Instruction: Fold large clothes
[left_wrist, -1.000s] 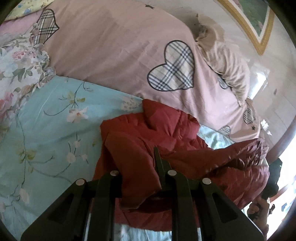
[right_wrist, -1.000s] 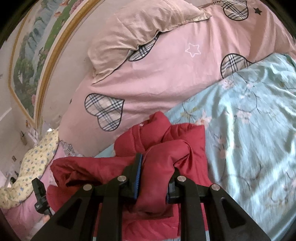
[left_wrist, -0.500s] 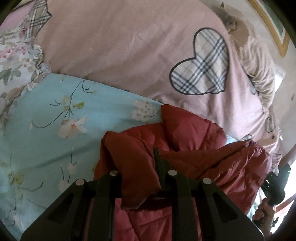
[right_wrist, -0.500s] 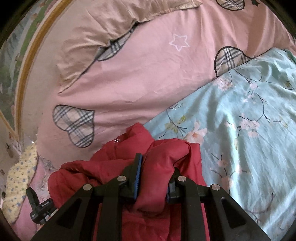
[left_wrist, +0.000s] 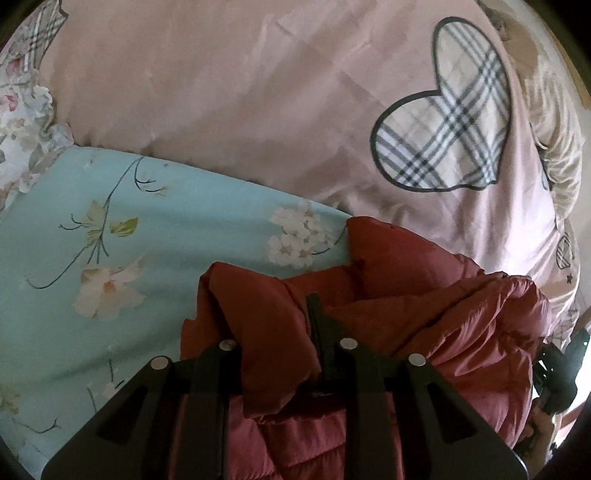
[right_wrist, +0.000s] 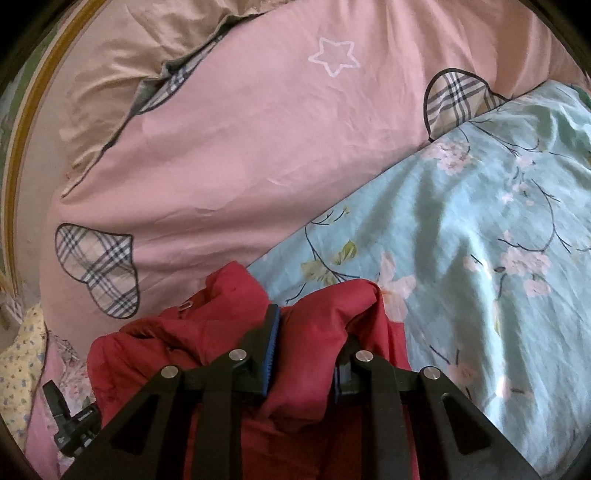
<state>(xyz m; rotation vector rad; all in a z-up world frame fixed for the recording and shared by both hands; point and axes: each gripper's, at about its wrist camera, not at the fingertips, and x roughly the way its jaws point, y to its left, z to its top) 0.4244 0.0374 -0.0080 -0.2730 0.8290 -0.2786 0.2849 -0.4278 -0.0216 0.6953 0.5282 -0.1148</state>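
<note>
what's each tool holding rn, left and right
Left tool: shut on the red jacket.
Right tool: shut on the same red jacket.

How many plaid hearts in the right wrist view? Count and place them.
3 plaid hearts: one lower left, one upper right half under the blue sheet, one partly beneath the beige pillow. More may be covered.

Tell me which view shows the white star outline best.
Right wrist view: the white star outline sits whole and sharp on the pink duvet. The left wrist view shows no white star outline, only plaid hearts on that duvet.
</note>
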